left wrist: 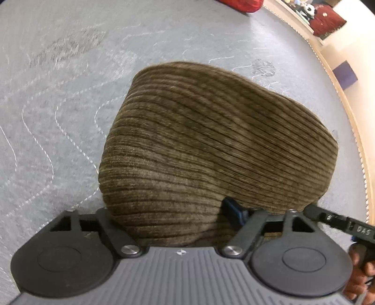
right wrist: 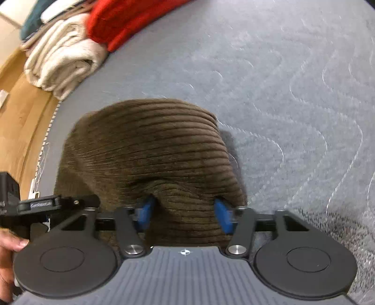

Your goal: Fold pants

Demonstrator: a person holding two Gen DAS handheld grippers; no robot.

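Brown corduroy pants (left wrist: 211,140) lie folded in a thick bundle on a grey quilted mattress (left wrist: 70,105). My left gripper (left wrist: 178,211) is at the near edge of the bundle, its fingers buried in the fabric; only one blue fingertip (left wrist: 232,207) shows. In the right wrist view the pants (right wrist: 150,145) bulge up between my right gripper's (right wrist: 185,208) two blue fingers (right wrist: 145,211), which stand apart with a ridge of cloth between them.
Folded white towels (right wrist: 61,58) and a red cloth (right wrist: 121,21) lie at the mattress's far left edge. The wooden floor (right wrist: 21,98) shows beyond it. In the left view the mattress edge (left wrist: 339,98) curves at the right, with a shelf behind.
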